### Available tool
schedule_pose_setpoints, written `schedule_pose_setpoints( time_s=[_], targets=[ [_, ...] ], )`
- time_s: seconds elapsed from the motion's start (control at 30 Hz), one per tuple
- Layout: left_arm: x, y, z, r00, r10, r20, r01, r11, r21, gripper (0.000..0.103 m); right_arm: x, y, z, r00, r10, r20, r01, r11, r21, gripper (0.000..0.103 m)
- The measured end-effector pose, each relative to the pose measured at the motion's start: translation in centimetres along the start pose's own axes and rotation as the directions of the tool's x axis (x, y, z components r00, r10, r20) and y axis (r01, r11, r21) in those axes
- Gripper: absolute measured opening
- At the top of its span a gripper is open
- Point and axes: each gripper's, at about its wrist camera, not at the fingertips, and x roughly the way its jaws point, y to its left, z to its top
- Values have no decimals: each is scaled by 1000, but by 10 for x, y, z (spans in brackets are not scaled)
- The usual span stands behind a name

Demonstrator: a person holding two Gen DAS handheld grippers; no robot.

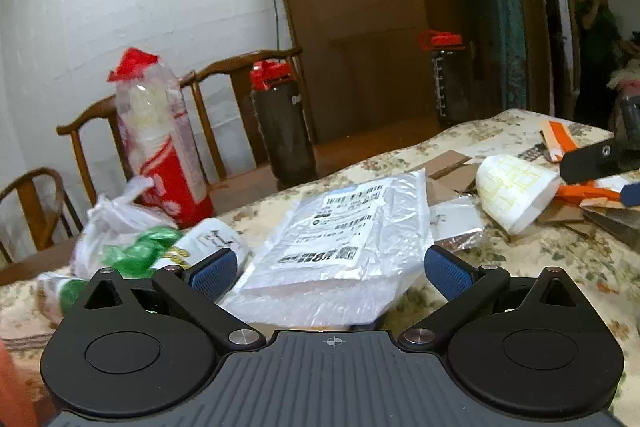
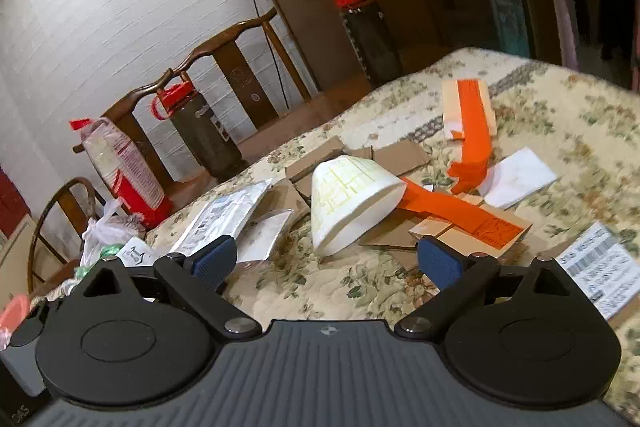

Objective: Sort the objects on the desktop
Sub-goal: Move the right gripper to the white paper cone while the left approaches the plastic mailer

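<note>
Clear plastic parcel (image 1: 340,239) with printed label lies mid-frame in left wrist view, flat on floral tablecloth (image 1: 560,259), between spread blue pads of left gripper (image 1: 332,269); jaws wide apart, gripping nothing. Right gripper (image 2: 328,261) likewise spread, empty, above cloth. White paper cup (image 2: 352,203) on its side at centre of right view, orange cardboard (image 2: 468,143) to its right. Dark bottle (image 1: 282,131) with red lid upper centre.
</note>
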Motion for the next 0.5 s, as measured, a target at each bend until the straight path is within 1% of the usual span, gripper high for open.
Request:
schedule_pose_setpoints(
  time_s=[0.07, 0.23, 0.33, 0.5],
  targets=[
    [7, -1, -1, 1000, -5, -1, 5, 1000, -5, 103, 7, -1, 0, 1000, 18, -2, -18, 1000, 7, 97],
    [22, -1, -1, 1000, 14, -4, -14, 1000, -11, 103, 19, 4, 4, 997, 81, 2, -81, 996, 24, 96],
    [31, 0, -2, 1000, 12, -19, -12, 1000, -17, 103, 32, 2, 7, 994, 106, -31, -103, 992, 71, 96],
    [44, 1, -7, 998, 8, -55, -9, 1000, -12, 103, 49, -3, 6, 989, 142, -49, -134, 982, 133, 96]
  ],
)
